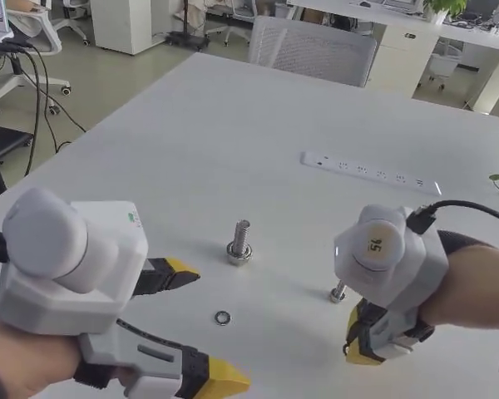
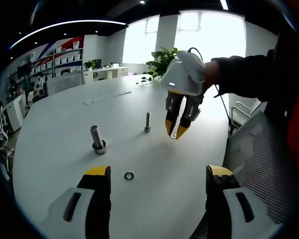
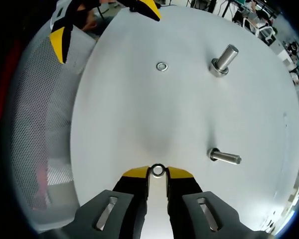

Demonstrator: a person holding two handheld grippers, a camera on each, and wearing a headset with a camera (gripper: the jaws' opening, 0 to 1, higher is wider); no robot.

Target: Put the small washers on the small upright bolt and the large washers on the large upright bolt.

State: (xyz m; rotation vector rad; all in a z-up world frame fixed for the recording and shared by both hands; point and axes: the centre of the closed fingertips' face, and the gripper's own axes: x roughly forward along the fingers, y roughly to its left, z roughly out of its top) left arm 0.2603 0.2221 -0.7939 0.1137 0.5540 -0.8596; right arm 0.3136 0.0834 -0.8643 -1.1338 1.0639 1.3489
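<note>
The large upright bolt (image 1: 239, 241) stands mid-table with a washer around its base. The small upright bolt (image 1: 338, 291) stands to its right, close beside my right gripper (image 1: 362, 347). That gripper points down and is shut on a small washer (image 3: 158, 170), held above the table a little short of the small bolt (image 3: 224, 157). A loose washer (image 1: 223, 317) lies flat in front of the large bolt. My left gripper (image 1: 204, 324) is open and low at the left, its jaws either side of that loose washer (image 2: 129, 176) and short of it.
A white power strip (image 1: 370, 172) lies farther back on the white table (image 1: 233, 133). A grey mesh chair (image 1: 312, 46) stands behind the far edge. The table's near edge and another mesh seat (image 3: 40, 124) are close under the grippers.
</note>
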